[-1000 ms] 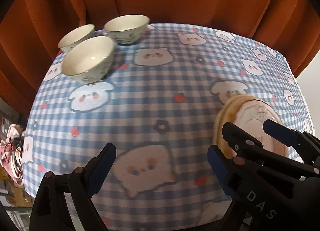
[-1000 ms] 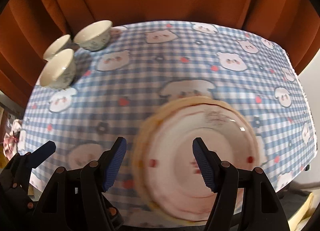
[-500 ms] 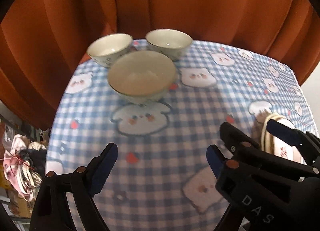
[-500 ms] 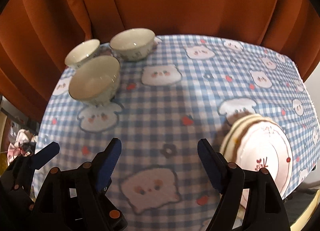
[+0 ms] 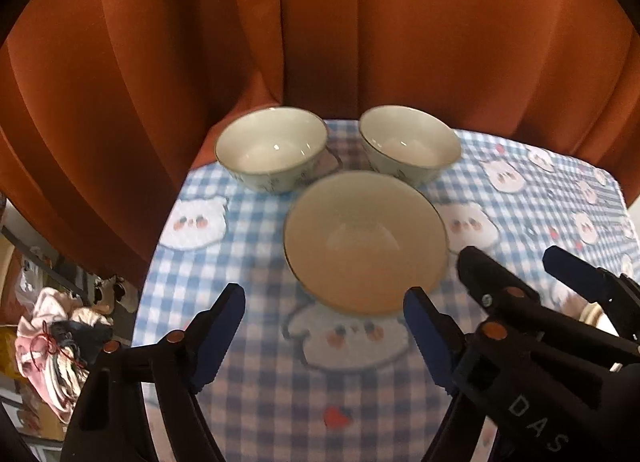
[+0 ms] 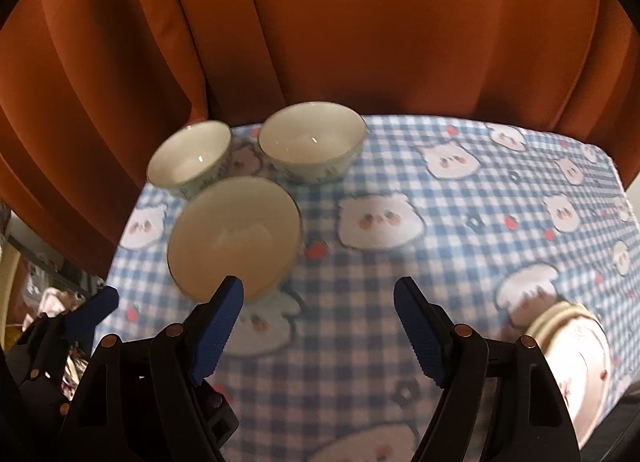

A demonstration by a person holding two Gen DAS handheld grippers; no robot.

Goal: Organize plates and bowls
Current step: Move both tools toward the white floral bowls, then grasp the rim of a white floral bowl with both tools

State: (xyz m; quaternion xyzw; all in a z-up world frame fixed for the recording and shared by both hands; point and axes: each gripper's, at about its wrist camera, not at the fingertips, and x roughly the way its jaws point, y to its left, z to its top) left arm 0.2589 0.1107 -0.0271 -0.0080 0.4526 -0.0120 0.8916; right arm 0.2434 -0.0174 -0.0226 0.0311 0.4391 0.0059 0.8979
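Observation:
Three white bowls stand at the table's far left corner. The nearest bowl (image 5: 364, 242) sits just ahead of my open, empty left gripper (image 5: 324, 338); it also shows in the right wrist view (image 6: 236, 234). Behind it are a left bowl (image 5: 272, 147) and a right bowl (image 5: 408, 143). My right gripper (image 6: 318, 326) is open and empty, to the right of the near bowl. A stack of plates (image 6: 568, 358) lies at the table's near right edge.
The table wears a blue checked cloth with cartoon animals (image 6: 440, 221). An orange curtain (image 5: 320, 41) hangs close behind the bowls. Clutter lies on the floor at the left (image 5: 52, 342). The right gripper's fingers show at the right of the left wrist view (image 5: 500, 286).
Both grippers have swung left and forward, away from the plate stack and toward the bowls. The near bowl now fills the middle of the left wrist view. Both stay open.

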